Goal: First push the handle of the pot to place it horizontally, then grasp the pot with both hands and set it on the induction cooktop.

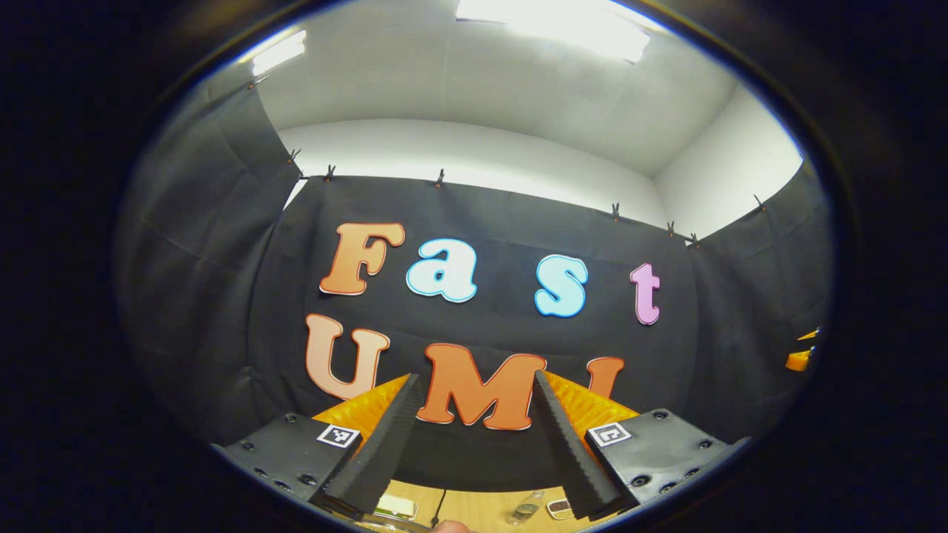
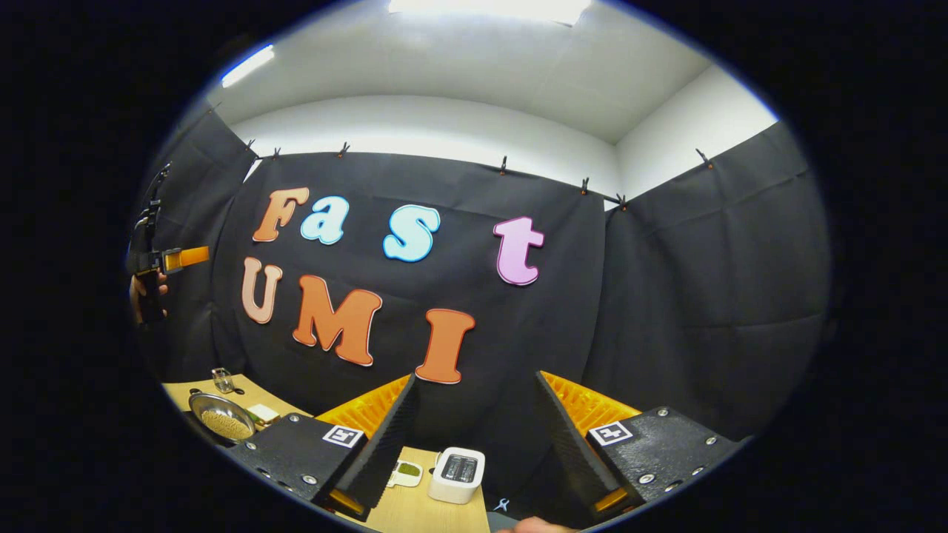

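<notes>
Both grippers are raised toward the booth's black cloth wall, the left gripper [image 1: 474,437] and the right gripper [image 2: 474,437] each held with jaws spread wide and nothing between them. In the right gripper view, the pot [image 2: 220,416], filled with pale grains, is seen near the far left corner of the wooden worktop [image 2: 415,511], beside a small glass jar [image 2: 222,380], while a white toaster [image 2: 457,474] is set near the cloth wall.
</notes>
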`<state>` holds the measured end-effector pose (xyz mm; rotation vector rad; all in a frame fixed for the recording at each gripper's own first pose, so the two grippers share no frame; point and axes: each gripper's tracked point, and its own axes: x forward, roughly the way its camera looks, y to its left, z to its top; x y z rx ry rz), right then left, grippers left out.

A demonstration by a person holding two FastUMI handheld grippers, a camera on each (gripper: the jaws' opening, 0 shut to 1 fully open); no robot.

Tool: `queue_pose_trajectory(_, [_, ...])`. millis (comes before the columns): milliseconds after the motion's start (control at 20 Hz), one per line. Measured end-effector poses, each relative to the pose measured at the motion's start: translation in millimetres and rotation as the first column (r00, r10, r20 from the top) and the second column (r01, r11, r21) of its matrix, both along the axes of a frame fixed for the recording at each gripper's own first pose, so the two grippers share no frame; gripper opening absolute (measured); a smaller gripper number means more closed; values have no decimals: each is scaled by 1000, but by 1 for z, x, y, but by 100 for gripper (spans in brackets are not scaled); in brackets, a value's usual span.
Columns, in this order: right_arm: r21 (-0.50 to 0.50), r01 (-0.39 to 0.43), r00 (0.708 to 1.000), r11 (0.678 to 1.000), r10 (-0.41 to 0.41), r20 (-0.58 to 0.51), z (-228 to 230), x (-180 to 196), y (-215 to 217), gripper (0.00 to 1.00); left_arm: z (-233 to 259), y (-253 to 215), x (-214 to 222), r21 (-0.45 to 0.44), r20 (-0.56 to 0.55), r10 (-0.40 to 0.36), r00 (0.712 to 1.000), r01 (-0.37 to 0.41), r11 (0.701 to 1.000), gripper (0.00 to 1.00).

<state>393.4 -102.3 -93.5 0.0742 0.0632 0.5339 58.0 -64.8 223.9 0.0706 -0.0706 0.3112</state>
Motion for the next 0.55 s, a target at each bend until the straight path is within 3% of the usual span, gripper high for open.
queue_pose_trajectory(250, [7,45,998,999,-45,52,34,8,0,92,20,18,-9,34,62,18,998,-20,999,95])
queue_pose_trajectory(300, [7,54,997,999,-54,58,39,8,1,97,25,21,-10,37,71,27,997,-29,999,95])
queue_pose_trajectory(550, [42,73,993,996,-76,90,64,6,-2,97,51,36,-25,87,148,74,986,-87,992,95])
